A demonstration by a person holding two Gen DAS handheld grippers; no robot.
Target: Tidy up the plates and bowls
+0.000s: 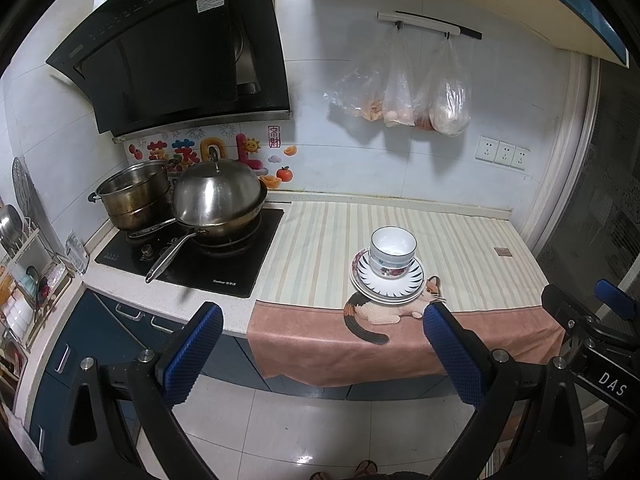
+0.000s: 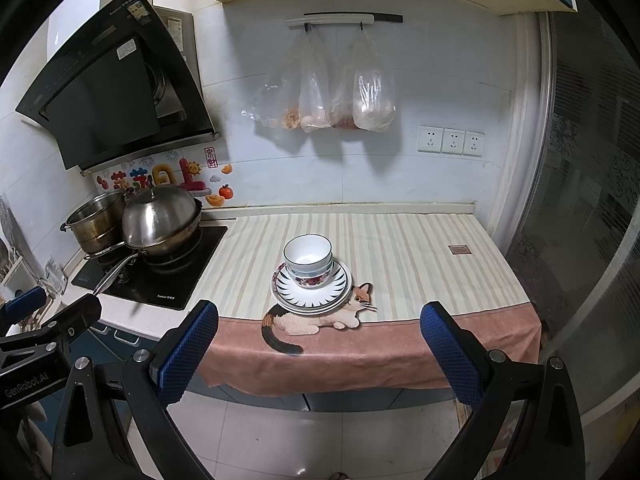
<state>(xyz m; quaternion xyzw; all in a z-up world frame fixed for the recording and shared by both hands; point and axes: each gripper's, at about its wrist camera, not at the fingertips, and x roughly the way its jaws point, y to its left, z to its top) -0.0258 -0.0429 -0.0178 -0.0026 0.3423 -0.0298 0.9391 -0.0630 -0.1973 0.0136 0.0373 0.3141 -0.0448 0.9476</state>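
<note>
A stack of white bowls (image 1: 393, 251) (image 2: 308, 259), the lowest with a floral band, sits on a stack of plates (image 1: 387, 285) (image 2: 312, 290) whose top plate has black rim marks. The stack rests on the striped cloth (image 1: 320, 248) (image 2: 400, 256) near the counter's front edge. My left gripper (image 1: 324, 322) is open, held back over the floor in front of the counter, nothing between its blue pads. My right gripper (image 2: 319, 322) is also open and empty, likewise short of the counter edge. Each gripper shows at the side of the other's view.
A lidded wok (image 1: 218, 200) (image 2: 160, 220) and a steel pot (image 1: 134, 196) (image 2: 96, 220) stand on the black hob at the left, the wok handle (image 1: 168, 258) pointing toward me. Plastic bags (image 1: 404, 92) (image 2: 332, 92) hang on the wall. A dish rack (image 1: 24, 264) is at far left.
</note>
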